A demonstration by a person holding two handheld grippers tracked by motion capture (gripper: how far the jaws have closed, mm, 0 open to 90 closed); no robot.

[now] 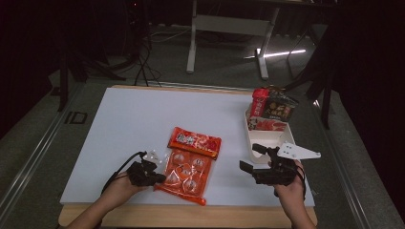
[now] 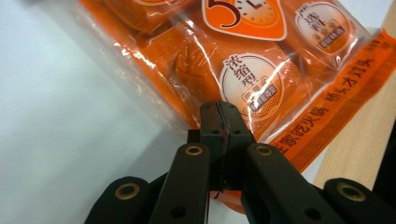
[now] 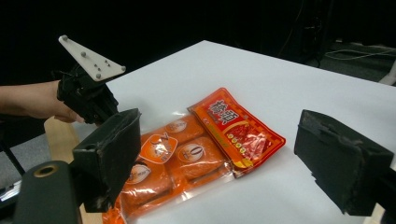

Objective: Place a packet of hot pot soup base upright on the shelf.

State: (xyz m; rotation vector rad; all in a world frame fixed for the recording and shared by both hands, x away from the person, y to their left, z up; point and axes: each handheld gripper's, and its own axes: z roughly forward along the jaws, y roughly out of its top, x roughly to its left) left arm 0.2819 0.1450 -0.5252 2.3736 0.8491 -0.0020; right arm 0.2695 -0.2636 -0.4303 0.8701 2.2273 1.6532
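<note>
We see our left gripper (image 1: 154, 180) clamped on the orange pouch pack (image 1: 187, 174).

The clear-edged, glossy pack shows round white labels; it lies near the near edge of the white table (image 1: 133, 119), overlapping a red packet (image 1: 195, 141). Our left jaws pinch its near-left edge; our right gripper (image 1: 248, 160), jaws apart, hovers well right of it.

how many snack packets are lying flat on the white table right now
2: the clear orange packet near the front edge, pinched by the left gripper, and the red packet just behind it. Others stand in the white bin.
</note>
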